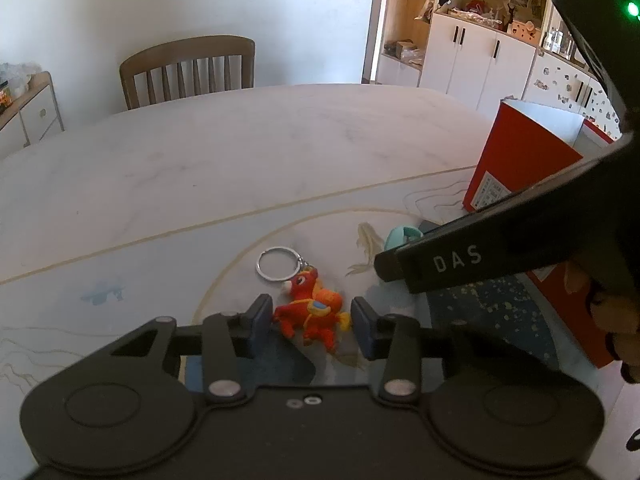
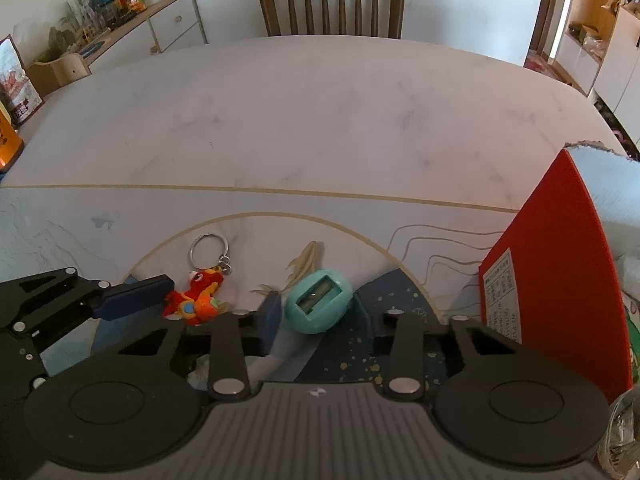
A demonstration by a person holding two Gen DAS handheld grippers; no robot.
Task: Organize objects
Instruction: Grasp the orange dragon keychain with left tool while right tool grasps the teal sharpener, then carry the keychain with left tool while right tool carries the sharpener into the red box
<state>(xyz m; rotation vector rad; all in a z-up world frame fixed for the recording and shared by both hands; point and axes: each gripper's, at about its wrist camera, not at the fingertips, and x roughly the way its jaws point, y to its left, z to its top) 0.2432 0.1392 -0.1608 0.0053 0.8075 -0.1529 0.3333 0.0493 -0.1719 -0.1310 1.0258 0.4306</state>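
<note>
Left gripper (image 1: 311,320) spread wide around plush horse keychain (image 1: 314,312) lying flat on table mat (image 2: 280,224), head and key ring (image 1: 279,263) pointing away, right gripper (image 2: 318,316) parted either side of teal egg-shaped sharpener (image 2: 319,300), red box (image 2: 560,264) upright just right.

Black plastic left gripper (image 1: 312,320) showing blue pads, silver screws, right gripper (image 2: 316,316) wearing white "DAS" lettering, green light glowing

In the left wrist view the right gripper (image 1: 384,268) hides most of the teal pencil sharpener (image 1: 396,237). The red box (image 2: 560,264) is cut off at the right edge; its label print is too small to read.
</note>
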